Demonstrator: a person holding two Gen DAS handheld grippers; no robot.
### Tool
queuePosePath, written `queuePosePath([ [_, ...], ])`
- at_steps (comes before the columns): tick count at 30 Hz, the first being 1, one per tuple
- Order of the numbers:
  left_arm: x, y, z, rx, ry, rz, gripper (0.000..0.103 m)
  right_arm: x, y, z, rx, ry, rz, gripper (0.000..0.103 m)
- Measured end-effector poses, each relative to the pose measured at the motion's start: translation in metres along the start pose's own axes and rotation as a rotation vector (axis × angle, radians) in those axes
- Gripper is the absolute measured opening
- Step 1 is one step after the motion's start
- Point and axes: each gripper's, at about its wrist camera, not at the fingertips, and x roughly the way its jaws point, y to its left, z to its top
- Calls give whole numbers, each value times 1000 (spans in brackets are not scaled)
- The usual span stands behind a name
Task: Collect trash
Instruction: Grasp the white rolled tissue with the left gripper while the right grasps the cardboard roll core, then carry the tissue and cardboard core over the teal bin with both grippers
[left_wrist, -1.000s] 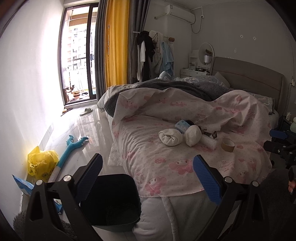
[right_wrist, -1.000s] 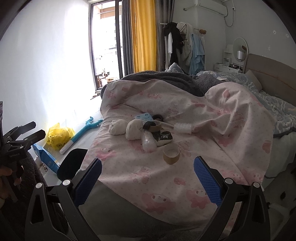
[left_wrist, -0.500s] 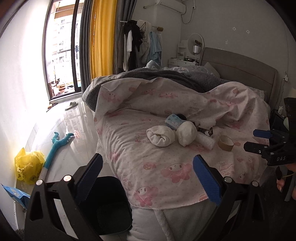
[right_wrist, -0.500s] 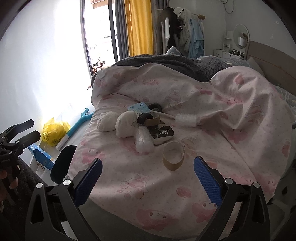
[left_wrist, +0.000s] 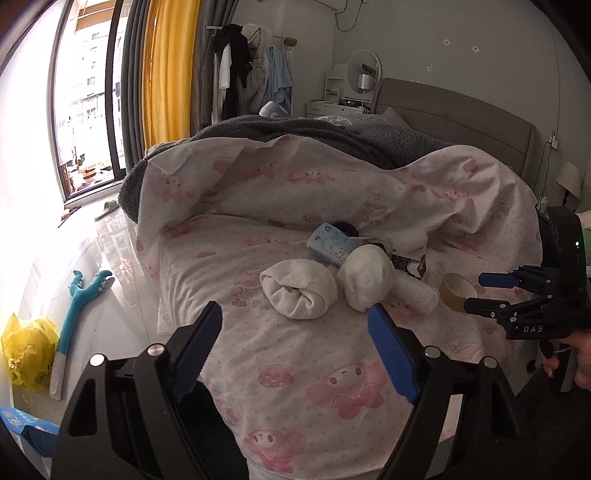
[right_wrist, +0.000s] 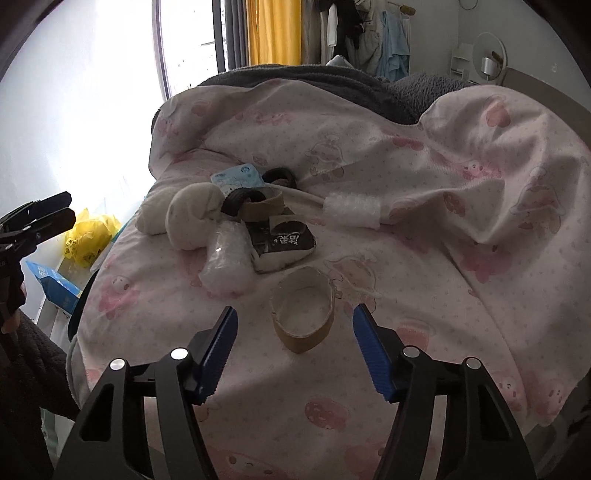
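Our right gripper (right_wrist: 291, 341) has its blue-padded jaws closing, still clear of the flattened brown cardboard tape ring (right_wrist: 303, 314) just ahead of them on the pink cartoon-print bedsheet (right_wrist: 424, 258). Our left gripper (left_wrist: 295, 339), jaws also narrowing and empty, faces the rolled white sock (left_wrist: 299, 293). Beyond the tape ring lie a bubble-wrap roll (right_wrist: 226, 260) and a dark snack wrapper (right_wrist: 284, 243).
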Motion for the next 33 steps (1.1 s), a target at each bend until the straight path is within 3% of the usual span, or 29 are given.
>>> queuePosePath([
  [6,34,-8,4,31,56,-22,78,18,-13,1,13,23,12,57],
  [16,73,0,6,-41,129,-32,72,39,-7,2,-41,53,63,44],
  [22,88,3,6,-68,159,-68,71,34,-12,4,-20,15,62,42],
  [26,96,5,7,-89,157,-53,71,23,-19,10,25,-40,63,42],
  [28,99,7,10,-105,154,-48,61,20,-19,14,35,-59,66,42],
  [33,100,12,11,-138,151,-77,51,12,-9,35,43,-108,94,42],
])
